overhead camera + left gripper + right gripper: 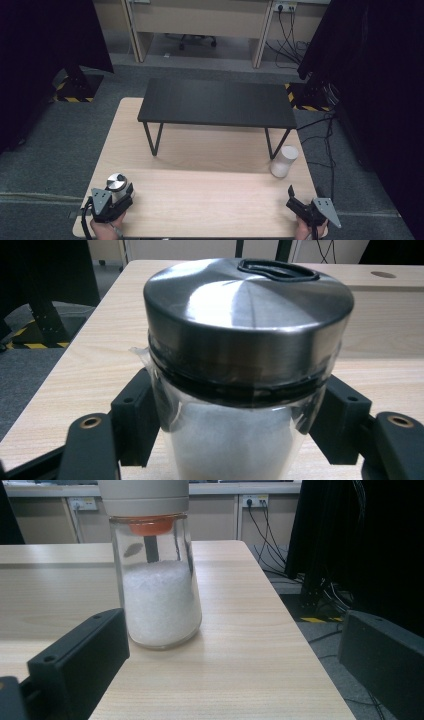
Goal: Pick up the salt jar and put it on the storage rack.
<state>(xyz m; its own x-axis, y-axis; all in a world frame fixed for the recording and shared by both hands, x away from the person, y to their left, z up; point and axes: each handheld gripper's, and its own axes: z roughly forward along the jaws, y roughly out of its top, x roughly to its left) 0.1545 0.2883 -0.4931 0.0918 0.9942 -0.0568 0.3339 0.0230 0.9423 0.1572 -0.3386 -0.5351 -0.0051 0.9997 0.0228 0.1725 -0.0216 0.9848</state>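
Note:
A glass jar with a brushed steel lid (116,184) stands near the table's front left corner. It holds white grains and has clear film around its neck (245,340). My left gripper (120,193) is shut on it, one black jaw pressed against each side of the glass (235,420). A second glass jar with a pale lid (284,161) stands toward the right edge, about half full of white grains (157,600). My right gripper (304,194) sits behind it near the front right corner, open (235,635), with the jar ahead of its left jaw and apart from it.
A low black shelf on thin legs (217,102) stands across the back half of the wooden table (200,200). Dark curtains hang on both sides. Cables (327,145) trail over the floor beyond the table's right edge.

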